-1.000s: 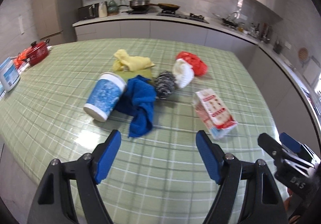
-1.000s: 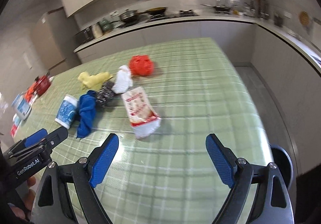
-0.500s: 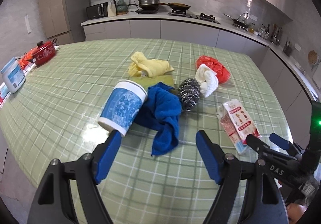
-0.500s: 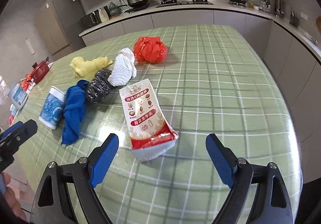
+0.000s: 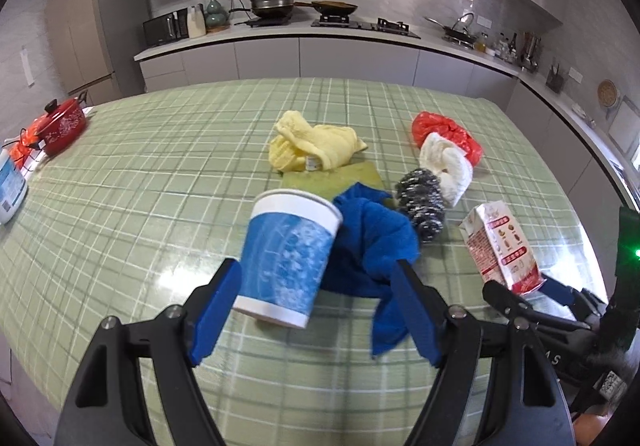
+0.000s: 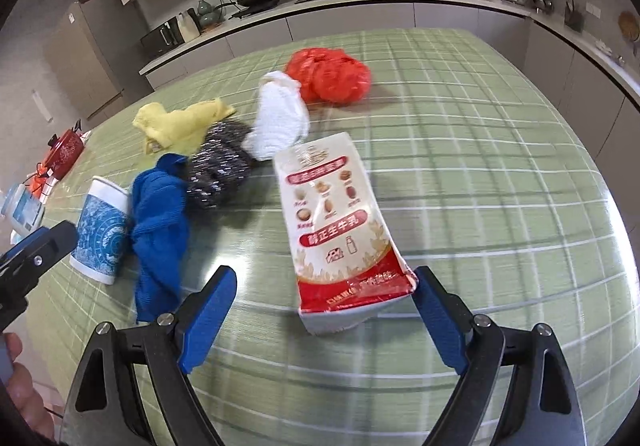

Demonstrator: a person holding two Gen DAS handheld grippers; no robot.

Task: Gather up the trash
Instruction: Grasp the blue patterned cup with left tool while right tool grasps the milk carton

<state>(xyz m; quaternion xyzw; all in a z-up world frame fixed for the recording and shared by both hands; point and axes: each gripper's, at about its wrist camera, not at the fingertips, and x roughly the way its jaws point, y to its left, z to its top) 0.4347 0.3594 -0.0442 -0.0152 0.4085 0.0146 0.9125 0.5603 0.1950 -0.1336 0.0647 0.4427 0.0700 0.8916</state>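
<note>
A blue-and-white paper cup (image 5: pixel 286 260) lies on its side on the green checked table; my open left gripper (image 5: pixel 316 310) has its bottom end between the jaws, the left pad close beside it. The cup also shows in the right wrist view (image 6: pixel 102 232). A red-and-white milk carton (image 6: pixel 340 224) lies flat, its bottom end between the jaws of my open right gripper (image 6: pixel 322 320). It also shows in the left wrist view (image 5: pixel 500 248). A red plastic bag (image 6: pixel 328 74) lies further back.
Next to the cup lie a blue cloth (image 5: pixel 372 250), a steel scourer (image 5: pixel 424 204), a white cloth (image 5: pixel 448 164), a yellow cloth (image 5: pixel 312 146) and a green sponge (image 5: pixel 332 178). A red pot (image 5: pixel 62 124) and a white tub (image 5: pixel 10 186) stand at the left edge. Kitchen counters lie beyond.
Both grippers have moved forward. The cup now reaches between the left jaws, and the carton's end now sits between the right jaws. Both stay open.
</note>
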